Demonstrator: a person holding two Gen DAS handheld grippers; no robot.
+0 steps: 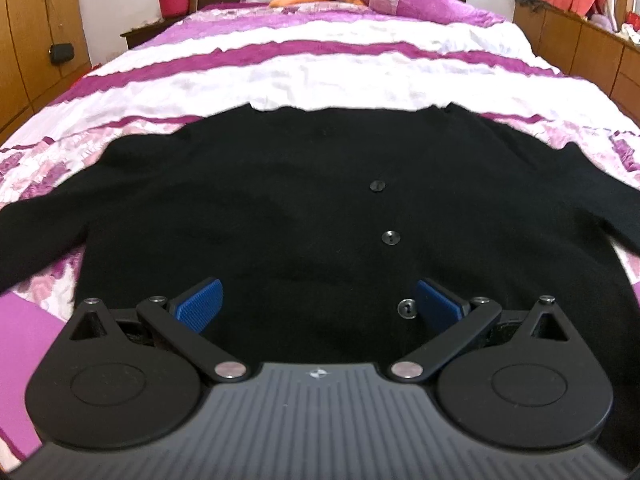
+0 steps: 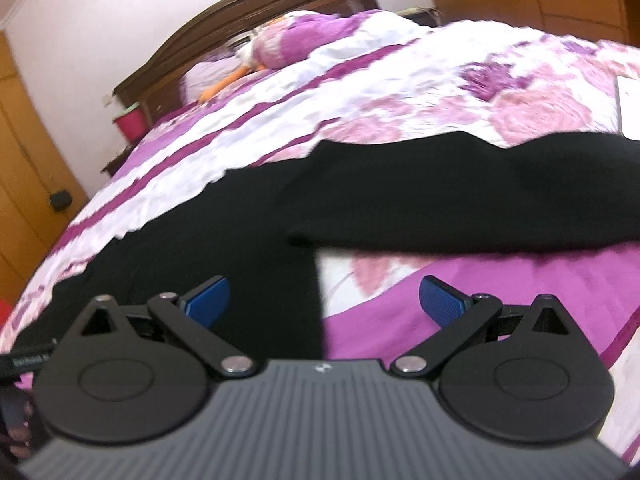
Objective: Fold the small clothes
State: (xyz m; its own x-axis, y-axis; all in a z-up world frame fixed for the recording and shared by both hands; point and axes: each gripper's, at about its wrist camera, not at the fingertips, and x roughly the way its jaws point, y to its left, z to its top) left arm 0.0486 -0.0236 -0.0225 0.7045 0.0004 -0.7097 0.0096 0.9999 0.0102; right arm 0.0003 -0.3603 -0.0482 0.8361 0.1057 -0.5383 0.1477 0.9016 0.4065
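We are looking along two hand-held grippers at a black buttoned cardigan (image 1: 280, 208) lying flat and face up on a bed covered by a purple and white floral bedspread (image 1: 320, 68). The left gripper (image 1: 318, 306) is hovering over the lower front of the cardigan with its blue pads spread wide, holding nothing; the row of buttons (image 1: 391, 237) is running straight away from us, a little right of centre, so the garment's long axis is pointing toward the headboard. The right gripper (image 2: 324, 300) is also gaping wide and empty, straddling the cardigan's right side edge. From there the right sleeve (image 2: 460, 196) is stretching out sideways across the bedspread, ahead and to the right. We are judging the right gripper nearer that sleeve, which probably folds inward first.
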